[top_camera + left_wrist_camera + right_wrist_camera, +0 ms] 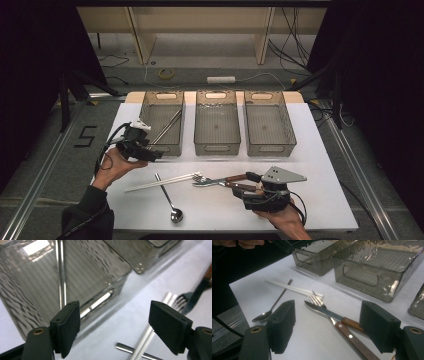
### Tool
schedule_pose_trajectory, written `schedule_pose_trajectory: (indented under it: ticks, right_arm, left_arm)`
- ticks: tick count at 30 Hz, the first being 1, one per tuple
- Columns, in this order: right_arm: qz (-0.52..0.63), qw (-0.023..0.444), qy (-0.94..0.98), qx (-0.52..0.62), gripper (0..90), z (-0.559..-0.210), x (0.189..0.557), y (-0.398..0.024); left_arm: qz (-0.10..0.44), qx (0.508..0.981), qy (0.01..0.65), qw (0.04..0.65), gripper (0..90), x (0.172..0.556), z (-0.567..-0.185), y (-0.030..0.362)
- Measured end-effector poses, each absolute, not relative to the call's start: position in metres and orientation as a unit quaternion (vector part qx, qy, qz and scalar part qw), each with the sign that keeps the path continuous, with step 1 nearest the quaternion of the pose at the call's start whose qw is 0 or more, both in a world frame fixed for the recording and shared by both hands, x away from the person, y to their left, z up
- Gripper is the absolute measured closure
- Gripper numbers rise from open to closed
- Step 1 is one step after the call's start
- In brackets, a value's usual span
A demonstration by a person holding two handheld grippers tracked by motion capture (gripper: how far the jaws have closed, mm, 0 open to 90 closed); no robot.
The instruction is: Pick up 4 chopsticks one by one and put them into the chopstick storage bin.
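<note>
Right tongs point(248, 181): I hold them wide at lower right of the high view, the knife point(329, 314) and fork point(337, 323) handles lying between the pads, unpressed.
Next grip: I judge one handle should be centred before closing, since the two cross.
Left tongs point(156, 155): wide, empty, at the near wall of the left bin point(172, 148).
Bin contents: metal chopsticks point(167, 127) lean inside.
Hard to see: spoon point(130, 349) cut off in the left gripper view; the fork there is blurred.

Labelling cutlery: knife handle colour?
Brown wood with silver rivets, on the knife; clearest in the right gripper view.
</note>
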State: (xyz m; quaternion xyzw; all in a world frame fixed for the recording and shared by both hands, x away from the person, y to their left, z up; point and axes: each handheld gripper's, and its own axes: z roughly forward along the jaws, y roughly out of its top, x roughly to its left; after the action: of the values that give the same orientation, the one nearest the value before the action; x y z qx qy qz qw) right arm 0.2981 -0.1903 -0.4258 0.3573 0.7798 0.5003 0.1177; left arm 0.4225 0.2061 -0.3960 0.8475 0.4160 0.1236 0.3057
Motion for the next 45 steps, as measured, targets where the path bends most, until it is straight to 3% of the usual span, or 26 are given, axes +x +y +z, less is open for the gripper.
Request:
schedule_pose_trajectory:
  ticks: [15, 45]
  right_arm:
    - [0.5, 0.116, 0.781, 0.356, 30.1, -0.426, 0.298, -0.191]
    - [0.501, 0.107, 0.781, 0.357, 30.0, -0.428, 0.299, -0.194]
  left_arm:
    - [0.118, 0.891, 0.362, 0.246, 21.9, 0.404, -0.406, 0.19]
    - [0.1, 0.931, 0.305, 0.173, 23.0, 0.409, -0.434, 0.169]
